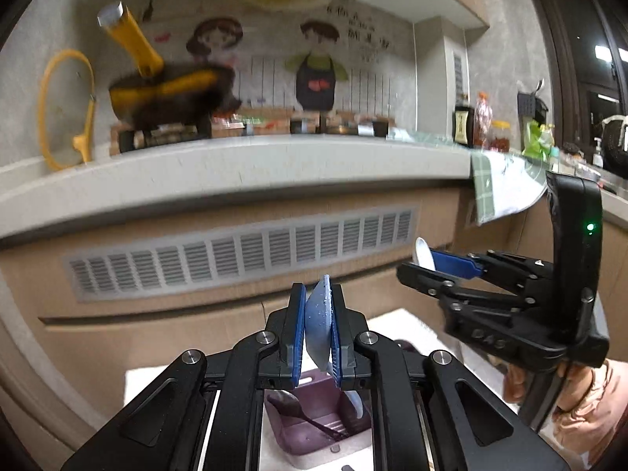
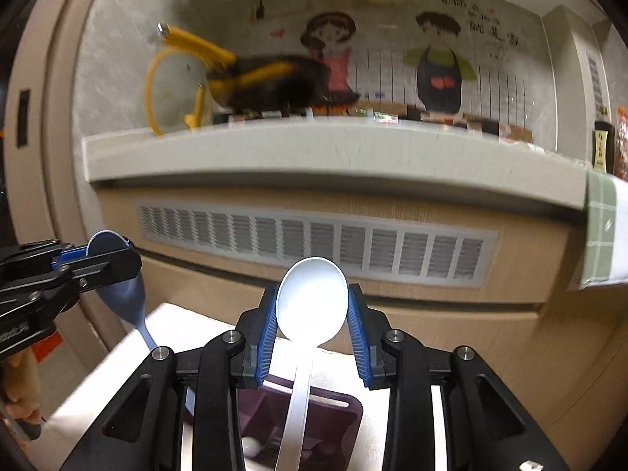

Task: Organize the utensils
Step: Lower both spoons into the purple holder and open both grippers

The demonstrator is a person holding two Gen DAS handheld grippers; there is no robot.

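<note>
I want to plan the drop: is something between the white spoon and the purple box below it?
Nothing visible blocks it. The right gripper holds the white spoon by its bowl, and the handle hangs down toward the open purple box. A dark spoon already lies inside the box.

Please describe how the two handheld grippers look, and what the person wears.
Both grippers, left and right, have black metal linkages with silver bolts and blue ribbed pads on the jaws. The right one's black upright grip shows a green light. The sleeve is pinkish-beige.
</note>
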